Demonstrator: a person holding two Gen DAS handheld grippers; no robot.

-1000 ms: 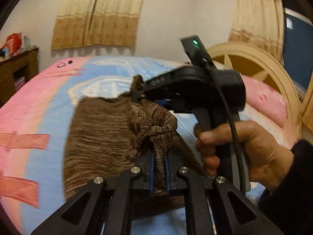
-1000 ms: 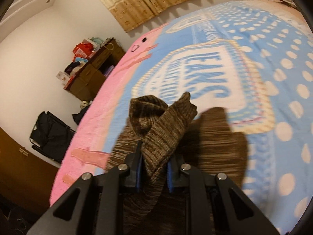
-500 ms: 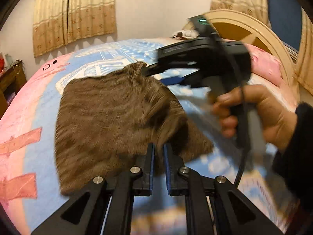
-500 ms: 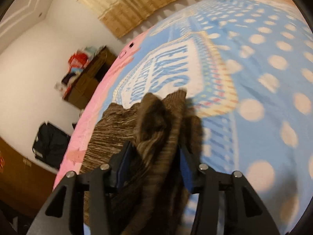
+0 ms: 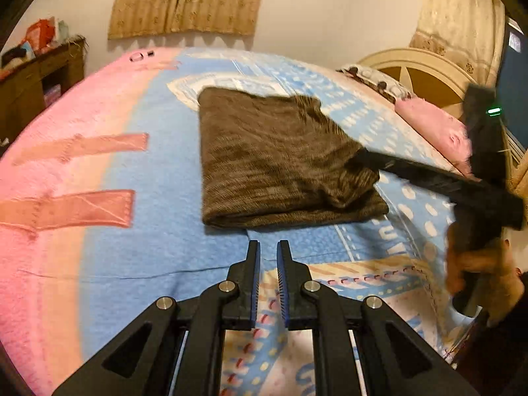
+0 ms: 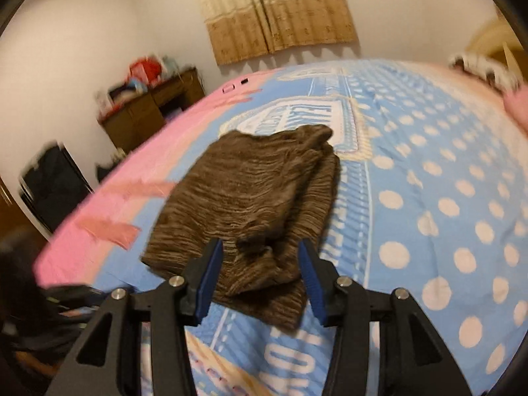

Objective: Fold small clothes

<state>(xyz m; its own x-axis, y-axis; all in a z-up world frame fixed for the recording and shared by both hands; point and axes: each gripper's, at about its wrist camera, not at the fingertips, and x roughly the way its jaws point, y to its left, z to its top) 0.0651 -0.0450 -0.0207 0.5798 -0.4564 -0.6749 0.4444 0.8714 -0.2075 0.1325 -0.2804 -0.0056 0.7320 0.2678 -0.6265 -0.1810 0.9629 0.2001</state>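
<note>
Counting two tongs, one per hand. Left tongs (image 5: 268, 247) at bottom centre of the left view: clenched nearly flat, only a sliver between the blue pads, gripping nothing, hovering over bare blanket (image 5: 158, 241) just short of the cloth. Right tongs (image 6: 260, 247) at bottom centre of the right view: released, just been opening up, blue pads well apart and pressing on nothing. Near corner of the cloth showing in the gap, but lying loose on the bed. Same right tongs also on the right side of the left view, black and blurred, tip by the cloth's right edge, can't tell whether touching, with one hand (image 5: 478, 267) wrapped round the handle at lower right.

Only one piece of clothing: brown knit garment (image 5: 280, 158), folded into a rough rectangle, lying in the middle of the frame on the blue part of the blanket, partly covering the white lettered patch. Bit rumpled along the right edge in the right view (image 6: 250, 191).

Around it in the left view:
- two salmon strips (image 5: 82, 147) on the pink band at left
- one pink pillow (image 5: 432, 128) at right
- one cream round headboard (image 5: 425, 62) behind that
- two beige curtains (image 5: 184, 0) up top
- one wooden desk (image 5: 36, 76) at upper left, cluttered

One black bag (image 6: 52, 181) by the wall at far left of the right view.
</note>
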